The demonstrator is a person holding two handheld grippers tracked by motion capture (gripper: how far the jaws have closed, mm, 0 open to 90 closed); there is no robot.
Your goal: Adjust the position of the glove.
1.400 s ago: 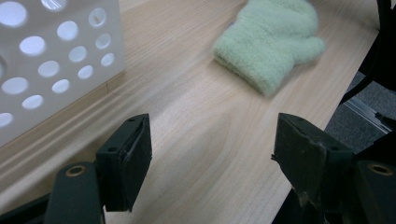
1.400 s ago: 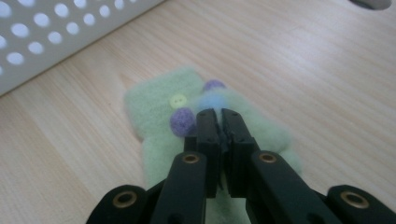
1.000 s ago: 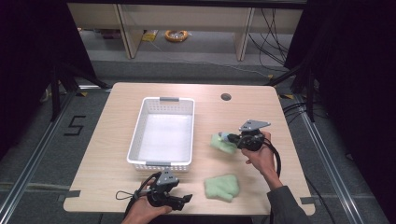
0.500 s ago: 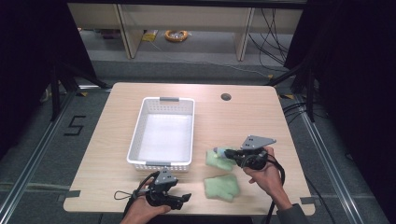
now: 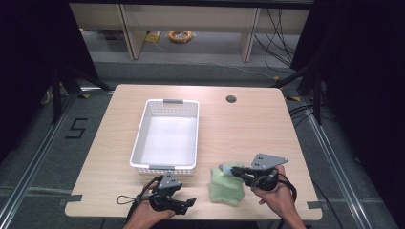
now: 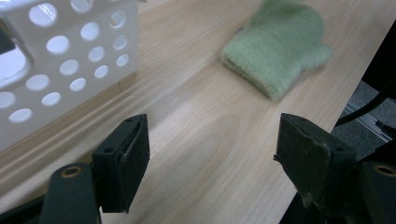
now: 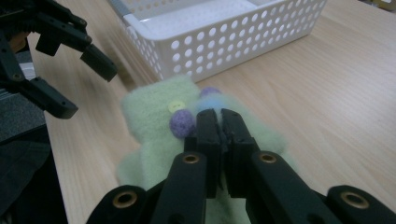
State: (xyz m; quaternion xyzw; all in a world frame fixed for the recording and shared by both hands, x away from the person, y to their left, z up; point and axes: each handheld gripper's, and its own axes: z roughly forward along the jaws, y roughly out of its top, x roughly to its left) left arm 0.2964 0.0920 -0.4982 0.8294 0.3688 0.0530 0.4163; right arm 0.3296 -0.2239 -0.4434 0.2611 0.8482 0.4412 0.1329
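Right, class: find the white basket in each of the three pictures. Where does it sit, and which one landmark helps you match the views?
High view: the white basket stands left of the table's middle.
Left gripper view: one holed wall of it fills the upper left.
Right gripper view: it runs across the top.
Shared landmark: the green mitten on the table by the basket's near end.

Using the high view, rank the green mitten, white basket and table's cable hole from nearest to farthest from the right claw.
1. Green mitten, pinched in the right claw.
2. White basket, to its left.
3. Cable hole, at the far edge.
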